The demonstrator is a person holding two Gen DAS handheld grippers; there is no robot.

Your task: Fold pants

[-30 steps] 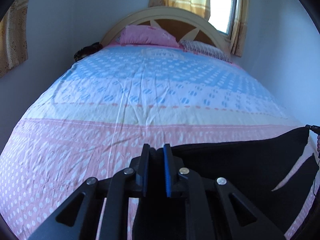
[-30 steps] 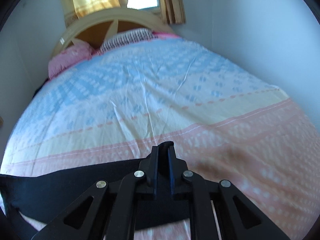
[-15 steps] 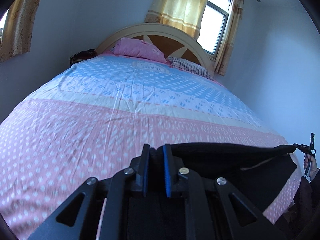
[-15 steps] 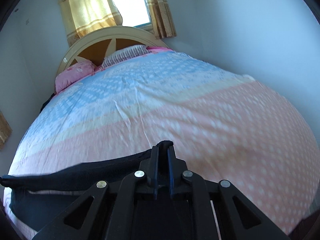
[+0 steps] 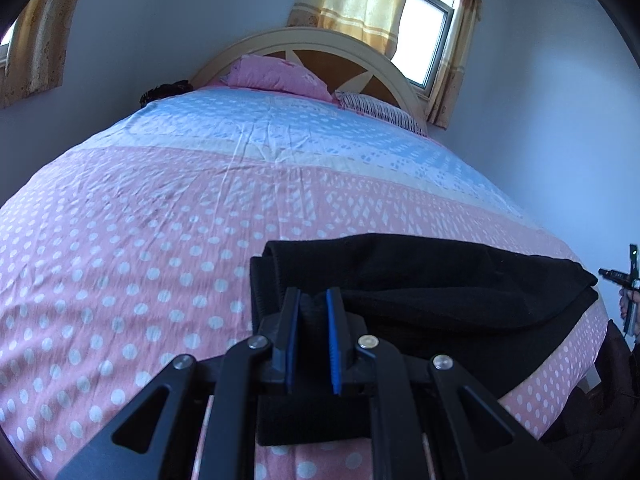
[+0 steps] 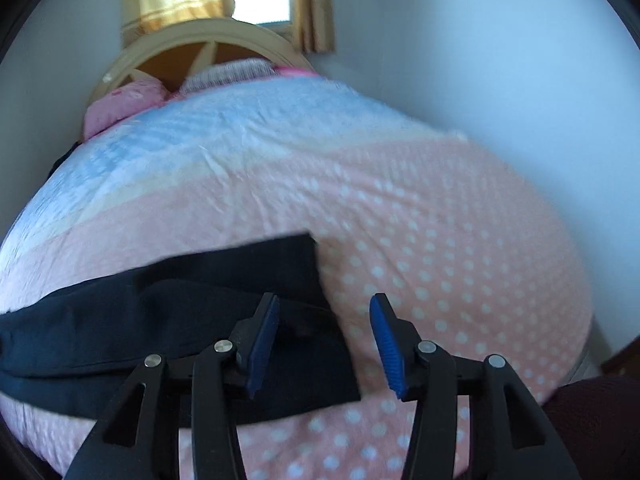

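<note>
Black pants (image 5: 432,280) lie folded in layers across the pink dotted foot of the bed. My left gripper (image 5: 313,304) is shut on their left end, with black cloth bunched between the blue pads. In the right wrist view the pants (image 6: 168,320) stretch to the left, their right end lying flat on the cover. My right gripper (image 6: 324,312) stands open just above that end, nothing between its fingers; the left finger is over the cloth, the right finger over the bedcover. The right gripper (image 5: 631,280) also shows at the far right edge of the left wrist view, held in a hand.
The bed (image 5: 200,208) has a pink, cream and blue dotted cover. A pink pillow (image 5: 276,76) and a striped pillow (image 5: 380,108) rest against the arched headboard (image 5: 320,40). A curtained window (image 5: 424,28) is behind. Walls stand close on both sides.
Both grippers brought the pants' held edge down toward the foot of the bed, laying a fold. The right gripper opened and let go of the cloth; the left stays shut on it.
</note>
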